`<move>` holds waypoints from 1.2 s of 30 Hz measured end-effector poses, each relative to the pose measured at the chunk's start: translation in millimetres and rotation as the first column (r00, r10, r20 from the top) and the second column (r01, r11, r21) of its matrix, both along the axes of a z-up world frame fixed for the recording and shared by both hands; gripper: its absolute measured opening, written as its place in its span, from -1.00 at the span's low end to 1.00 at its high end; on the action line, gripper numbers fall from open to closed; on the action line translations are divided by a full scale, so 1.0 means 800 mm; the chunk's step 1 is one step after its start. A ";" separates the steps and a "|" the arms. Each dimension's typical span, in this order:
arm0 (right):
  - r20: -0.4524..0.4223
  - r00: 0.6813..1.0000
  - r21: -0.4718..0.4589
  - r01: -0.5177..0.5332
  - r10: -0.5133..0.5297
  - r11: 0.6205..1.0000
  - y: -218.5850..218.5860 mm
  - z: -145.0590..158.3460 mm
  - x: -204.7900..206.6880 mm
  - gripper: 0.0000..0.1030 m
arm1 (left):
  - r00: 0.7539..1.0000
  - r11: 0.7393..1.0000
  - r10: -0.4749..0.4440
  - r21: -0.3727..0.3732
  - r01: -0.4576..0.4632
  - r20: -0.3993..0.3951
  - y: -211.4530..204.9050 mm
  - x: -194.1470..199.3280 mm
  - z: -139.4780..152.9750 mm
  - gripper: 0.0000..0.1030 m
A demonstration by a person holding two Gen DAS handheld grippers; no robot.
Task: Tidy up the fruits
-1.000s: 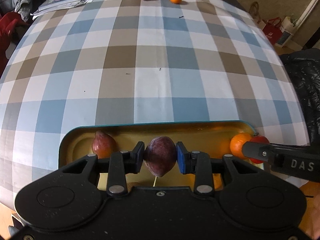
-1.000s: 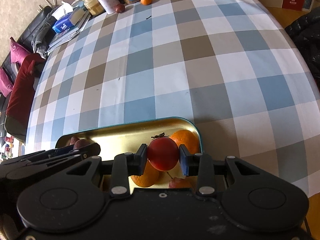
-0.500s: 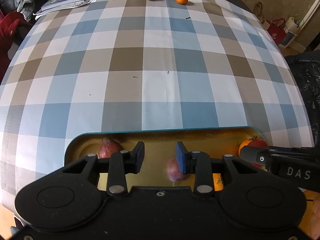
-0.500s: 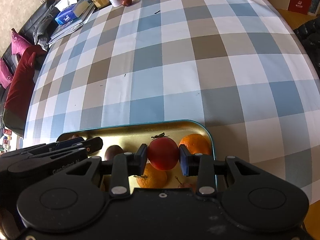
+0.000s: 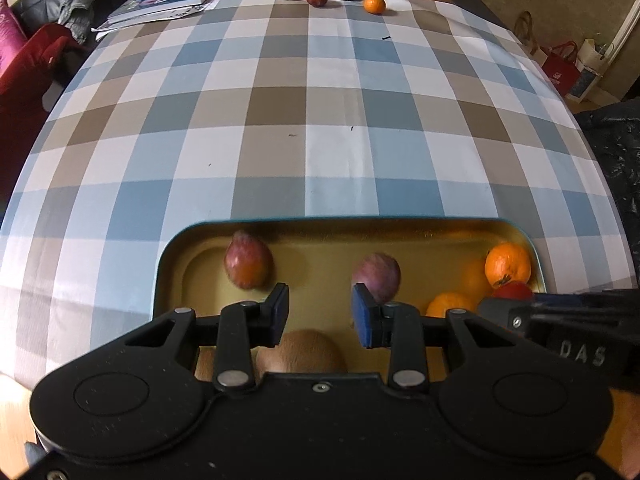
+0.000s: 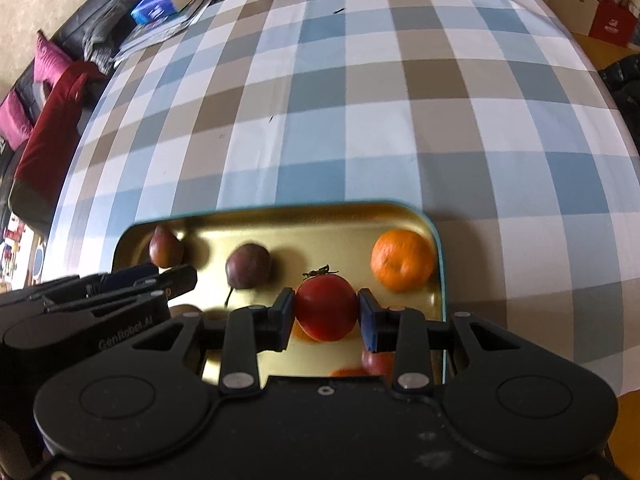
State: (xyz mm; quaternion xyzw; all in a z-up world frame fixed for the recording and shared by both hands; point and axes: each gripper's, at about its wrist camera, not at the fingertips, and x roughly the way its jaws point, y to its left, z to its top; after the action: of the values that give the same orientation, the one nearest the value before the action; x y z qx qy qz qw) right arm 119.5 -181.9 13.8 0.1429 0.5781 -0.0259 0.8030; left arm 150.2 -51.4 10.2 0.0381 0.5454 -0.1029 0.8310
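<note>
**Fruit in the gold tray, tomato gripped**

Left wrist: left gripper (image 5: 320,316) over gold tray (image 5: 400,230), jaws released, nothing between; purple plum (image 5: 378,274) just beyond them, reddish pear (image 5: 248,264) at tray's left.

Right wrist: right gripper (image 6: 326,320) jaws clenched on red tomato (image 6: 326,306) above tray; orange (image 6: 402,260) in far right corner.

Between my right gripper's (image 6: 326,314) pads sat the round red tomato (image 6: 326,307), over the gold metal tray (image 6: 434,236). The dark purple plum (image 6: 248,266) lay left, the orange mandarin (image 6: 402,260) ahead-right, the checked tablecloth (image 6: 360,100) beyond.
</note>
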 end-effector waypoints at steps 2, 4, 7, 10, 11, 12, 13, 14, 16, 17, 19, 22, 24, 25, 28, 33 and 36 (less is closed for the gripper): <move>-0.002 1.000 -0.003 -0.022 0.022 1.000 0.008 -0.001 -0.008 -0.31 | 1.000 1.000 0.009 0.003 -0.009 0.008 0.003 -0.008 0.001 -0.15; -0.005 0.999 -0.008 -0.048 0.048 0.999 0.016 -0.003 -0.017 -0.31 | 1.000 1.000 0.018 0.007 -0.018 0.017 0.006 -0.015 0.001 -0.15; -0.006 0.997 -0.009 -0.073 0.073 0.997 0.026 -0.006 -0.029 -0.30 | 0.999 0.999 0.029 0.016 -0.030 0.033 0.011 -0.029 0.002 -0.15; -0.010 0.997 0.002 -0.076 0.076 0.997 0.031 -0.009 -0.041 -0.30 | 0.998 0.999 0.036 0.020 -0.037 0.044 0.015 -0.042 0.001 -0.14; -0.009 0.997 0.005 -0.076 0.076 0.997 0.032 -0.010 -0.045 -0.30 | 0.998 0.999 0.037 0.021 -0.038 0.046 0.017 -0.047 0.001 -0.14; -0.004 0.997 0.005 -0.075 0.075 0.997 0.033 -0.010 -0.049 -0.30 | 0.998 0.999 0.039 0.021 -0.040 0.047 0.018 -0.051 0.000 -0.14; 0.003 0.997 0.000 -0.072 0.072 0.997 0.033 -0.009 -0.053 -0.30 | 0.998 0.999 0.040 0.021 -0.041 0.048 0.019 -0.055 -0.001 -0.14; 0.009 0.997 -0.006 -0.070 0.071 0.997 0.034 -0.009 -0.057 -0.30 | 0.998 0.999 0.042 0.021 -0.043 0.048 0.020 -0.059 -0.002 -0.14; 0.021 0.998 -0.019 -0.064 0.065 0.998 0.034 -0.008 -0.064 -0.30 | 0.998 0.999 0.043 0.020 -0.044 0.052 0.021 -0.067 -0.004 -0.14; 0.026 0.998 -0.023 -0.059 0.059 0.998 0.034 -0.008 -0.068 -0.30 | 0.998 0.999 0.043 0.022 -0.044 0.055 0.022 -0.072 -0.006 -0.14; 0.038 0.998 -0.030 -0.052 0.053 0.998 0.033 -0.008 -0.077 -0.30 | 0.997 0.999 0.044 0.029 -0.046 0.064 0.022 -0.081 -0.008 -0.14; 0.052 0.997 -0.035 -0.048 0.050 0.998 0.033 -0.009 -0.090 -0.30 | 0.996 0.998 0.043 0.037 -0.046 0.075 0.022 -0.093 -0.012 -0.14; 0.066 0.997 -0.045 -0.045 0.048 0.998 0.034 -0.009 -0.099 -0.30 | 0.996 0.998 0.044 0.037 -0.047 0.082 0.023 -0.101 -0.014 -0.14; 0.073 0.996 -0.051 -0.043 0.047 0.998 0.034 -0.009 -0.103 -0.30 | 0.995 0.998 0.043 0.035 -0.046 0.085 0.023 -0.105 -0.014 -0.14; 0.099 0.994 -0.072 -0.037 0.044 0.997 0.038 -0.008 -0.118 -0.30 | 0.994 0.999 0.041 0.032 -0.044 0.097 0.023 -0.115 -0.015 -0.14; 0.126 0.991 -0.076 -0.040 0.050 0.996 0.041 -0.006 -0.139 -0.30 | 0.991 0.999 0.035 0.028 -0.039 0.130 0.021 -0.136 -0.012 -0.12; 0.149 0.988 -0.087 -0.036 0.049 0.996 0.044 -0.004 -0.152 -0.30 | 0.987 0.999 0.037 0.033 -0.043 0.157 0.021 -0.149 -0.011 -0.07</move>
State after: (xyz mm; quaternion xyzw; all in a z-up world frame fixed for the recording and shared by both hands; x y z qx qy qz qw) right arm -2.4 -147.1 10.5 0.0981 0.5168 -0.0220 0.8502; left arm 31.1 -34.9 1.5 0.0502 0.4811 -0.0731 0.8722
